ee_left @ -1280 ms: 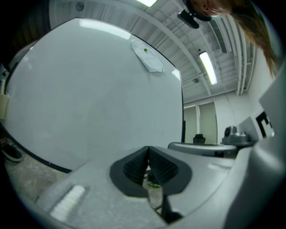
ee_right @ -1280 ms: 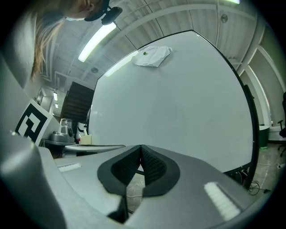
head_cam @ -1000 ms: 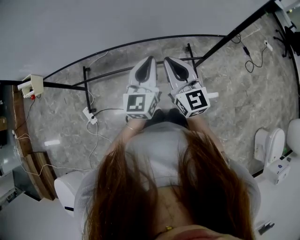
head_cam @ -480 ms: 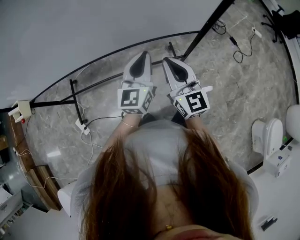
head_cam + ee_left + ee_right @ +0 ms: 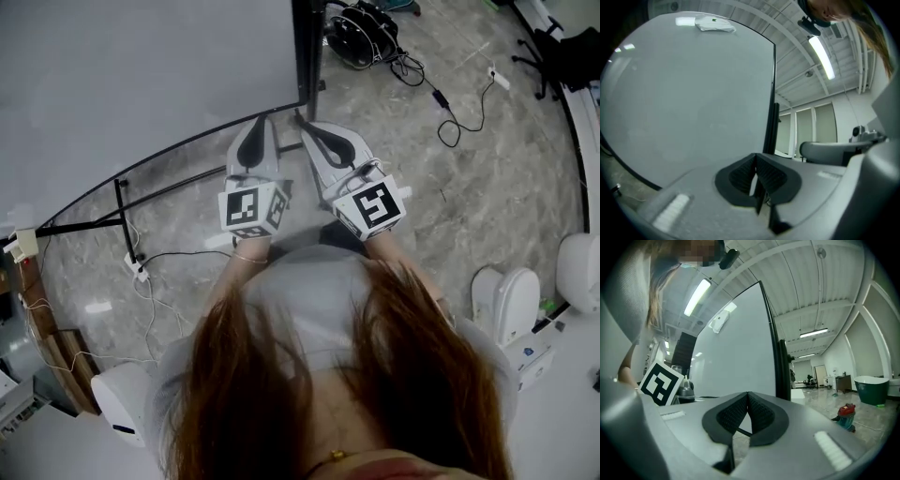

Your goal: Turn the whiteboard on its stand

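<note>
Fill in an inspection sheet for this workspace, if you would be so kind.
Surface: grey marble floor.
Job's things: whiteboard upright on black stand.
Clutter: white item at the board's top edge.
Grippers: left gripper and right gripper both shut, empty, near the board's side edge; contact cannot be told.
Cables: power strip with white leads, black cable, all on the floor.
Surroundings: white machines, green tub.

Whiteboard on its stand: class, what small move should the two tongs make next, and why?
Probably press the shut left tongs and right tongs against the whiteboard near its black side edge and push. Both point at that lower corner and hold nothing, so a push looks like the way to swing it.
</note>
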The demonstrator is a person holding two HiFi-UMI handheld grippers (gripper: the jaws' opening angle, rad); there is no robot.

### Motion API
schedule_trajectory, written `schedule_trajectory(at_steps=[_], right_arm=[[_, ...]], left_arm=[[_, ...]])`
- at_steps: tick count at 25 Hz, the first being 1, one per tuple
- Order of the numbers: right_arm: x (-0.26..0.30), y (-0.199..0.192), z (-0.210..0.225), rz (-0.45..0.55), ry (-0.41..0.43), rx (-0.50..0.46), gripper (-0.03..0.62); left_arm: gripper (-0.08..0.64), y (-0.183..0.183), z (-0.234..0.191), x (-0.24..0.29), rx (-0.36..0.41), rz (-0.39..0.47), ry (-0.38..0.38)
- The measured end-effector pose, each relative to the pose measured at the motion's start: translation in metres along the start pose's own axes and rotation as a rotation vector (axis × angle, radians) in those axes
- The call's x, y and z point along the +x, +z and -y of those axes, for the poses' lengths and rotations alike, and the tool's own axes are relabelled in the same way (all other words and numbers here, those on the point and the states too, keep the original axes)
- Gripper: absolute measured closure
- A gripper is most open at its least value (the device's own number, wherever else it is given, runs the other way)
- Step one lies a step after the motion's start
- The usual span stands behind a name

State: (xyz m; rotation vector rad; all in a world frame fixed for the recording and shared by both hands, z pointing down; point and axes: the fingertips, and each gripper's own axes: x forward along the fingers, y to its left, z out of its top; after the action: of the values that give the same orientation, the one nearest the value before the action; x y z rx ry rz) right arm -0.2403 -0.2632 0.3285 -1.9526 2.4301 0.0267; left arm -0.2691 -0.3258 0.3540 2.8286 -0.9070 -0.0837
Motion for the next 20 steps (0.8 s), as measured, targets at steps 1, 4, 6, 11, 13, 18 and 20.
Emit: schedule_trajectory(at_steps=[1, 4, 6, 11, 13, 18, 20], right_arm=[[-0.007, 0.001, 0.011, -0.005, 0.02, -0.003, 0.588], [-0.022, 0.002, 0.041, -0.005, 0.069, 0.011, 0.588], [-0.025, 0.004, 0.056, 0.005, 0.094, 0.028, 0.588], [-0.016, 0.006, 0.069, 0.022, 0.147, 0.028, 0.588], [-0.009, 0.007, 0.064, 0.018, 0.191, 0.019, 0.588], [-0.002, 0.024, 0.06, 0.027, 0.297, -0.043, 0.587], [0.005, 0.018, 0.059, 0.013, 0.335, -0.033, 0.586]], left_arm=[[0.56, 0.001, 0.011, 0.007, 0.002, 0.007, 0.018], [0.56, 0.003, 0.04, 0.025, 0.012, 0.016, 0.058], [0.56, 0.004, 0.051, 0.032, 0.024, 0.012, 0.079], [0.56, 0.008, 0.052, 0.033, 0.029, 0.02, 0.123], [0.56, 0.01, 0.05, 0.032, 0.026, 0.027, 0.137], [0.56, 0.012, 0.054, 0.041, 0.027, 0.029, 0.125], [0.56, 0.009, 0.053, 0.041, 0.017, 0.025, 0.124]])
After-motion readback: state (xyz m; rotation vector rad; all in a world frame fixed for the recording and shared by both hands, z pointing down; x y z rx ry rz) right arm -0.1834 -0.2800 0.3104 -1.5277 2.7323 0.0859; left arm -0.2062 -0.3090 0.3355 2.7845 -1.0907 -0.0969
